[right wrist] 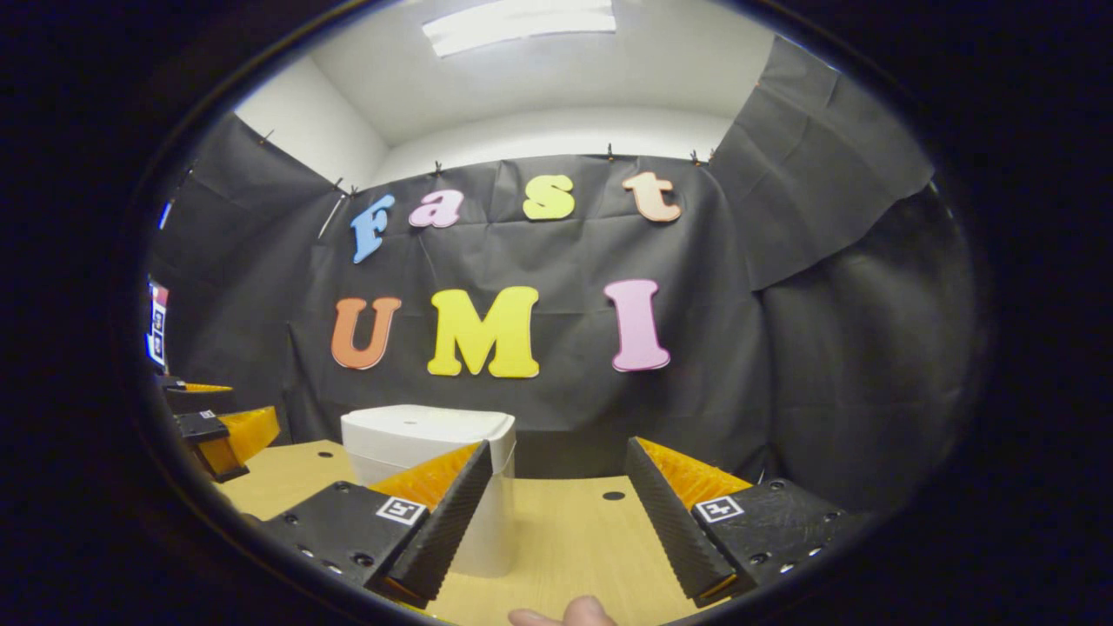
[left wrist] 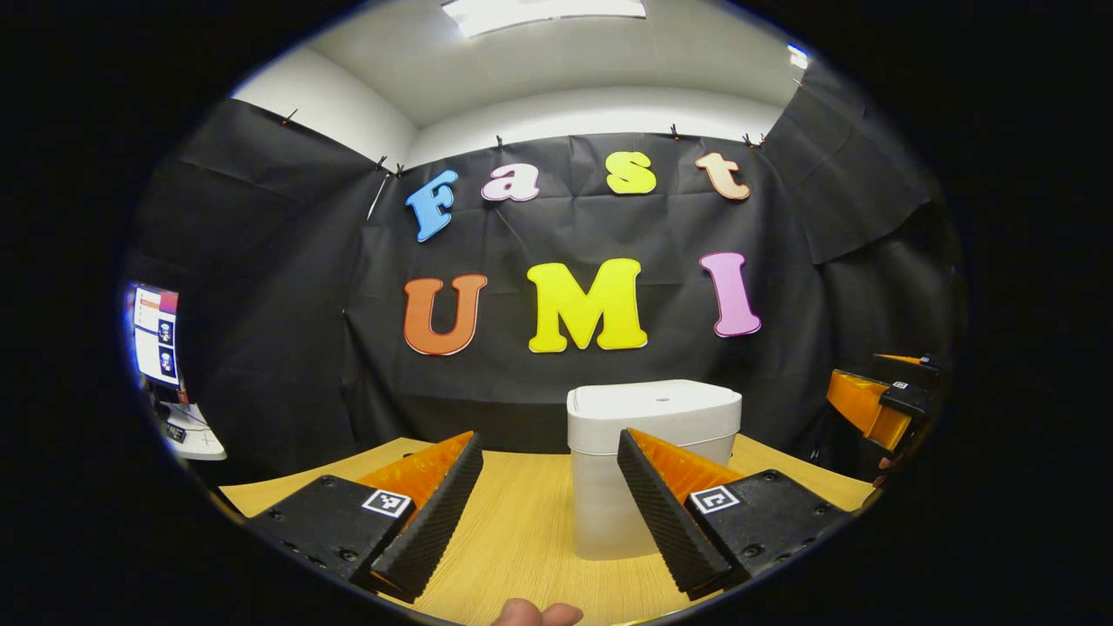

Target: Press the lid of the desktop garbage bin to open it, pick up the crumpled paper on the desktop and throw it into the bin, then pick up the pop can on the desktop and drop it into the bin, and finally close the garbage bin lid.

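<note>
On the pale wooden desktop [left wrist: 522,530] the white rectangular plastic garbage bin [left wrist: 648,435] stands with lid down; left gripper [left wrist: 548,513] and right gripper [right wrist: 556,513] both gape, holding nothing, so all 4 steps remain.

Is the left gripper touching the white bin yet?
Apart. In the left gripper view the left gripper is open, with bare table between its jaws and the garbage bin farther back.

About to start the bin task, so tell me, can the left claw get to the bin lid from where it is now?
Probably yes. The left claw is open, the bin lid lies shut straight ahead, and bare table lies between them.
</note>
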`<action>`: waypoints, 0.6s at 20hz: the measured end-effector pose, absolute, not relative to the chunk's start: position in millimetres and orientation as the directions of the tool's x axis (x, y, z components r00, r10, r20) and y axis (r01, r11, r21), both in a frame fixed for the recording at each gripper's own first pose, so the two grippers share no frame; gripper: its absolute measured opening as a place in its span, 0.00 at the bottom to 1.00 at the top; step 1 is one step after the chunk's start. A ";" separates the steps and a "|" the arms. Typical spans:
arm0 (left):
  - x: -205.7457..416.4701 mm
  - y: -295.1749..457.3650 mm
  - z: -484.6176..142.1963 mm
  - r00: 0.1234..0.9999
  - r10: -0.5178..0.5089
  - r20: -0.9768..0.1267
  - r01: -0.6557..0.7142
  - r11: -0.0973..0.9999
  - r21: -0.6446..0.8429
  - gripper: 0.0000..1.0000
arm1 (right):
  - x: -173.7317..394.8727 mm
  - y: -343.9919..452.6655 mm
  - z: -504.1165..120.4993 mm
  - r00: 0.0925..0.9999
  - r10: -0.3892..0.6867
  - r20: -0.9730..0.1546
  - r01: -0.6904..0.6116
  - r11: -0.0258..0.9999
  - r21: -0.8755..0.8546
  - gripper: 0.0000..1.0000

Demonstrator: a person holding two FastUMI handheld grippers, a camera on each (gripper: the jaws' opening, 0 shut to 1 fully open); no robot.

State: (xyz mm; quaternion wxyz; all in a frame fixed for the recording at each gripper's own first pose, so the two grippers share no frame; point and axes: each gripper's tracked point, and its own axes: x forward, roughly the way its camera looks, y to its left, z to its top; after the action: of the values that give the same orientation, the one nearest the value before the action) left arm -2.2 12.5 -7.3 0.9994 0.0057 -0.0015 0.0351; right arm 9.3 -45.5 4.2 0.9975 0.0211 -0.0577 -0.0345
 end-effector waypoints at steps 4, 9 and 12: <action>0.5 11.8 -1.9 0.998 0.061 0.019 -0.062 0.997 0.036 1.00 | 8.4 -39.8 6.5 0.990 -0.069 0.122 0.064 0.997 0.047 0.96; 1.3 9.1 -2.6 0.998 0.054 0.015 -0.055 0.998 0.036 1.00 | 9.9 -29.0 3.4 0.992 -0.045 0.116 0.041 0.998 0.038 0.96; 0.8 11.3 -0.1 0.998 0.061 0.021 -0.061 0.997 0.036 1.00 | 8.2 -26.1 6.7 0.991 -0.041 0.130 0.038 0.999 0.027 0.96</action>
State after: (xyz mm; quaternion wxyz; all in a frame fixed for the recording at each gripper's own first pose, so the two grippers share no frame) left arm 0.8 11.3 -0.1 0.9993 0.0183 -0.0101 0.0305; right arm 8.2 -26.1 6.7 0.9976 0.0124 -0.0653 -0.0199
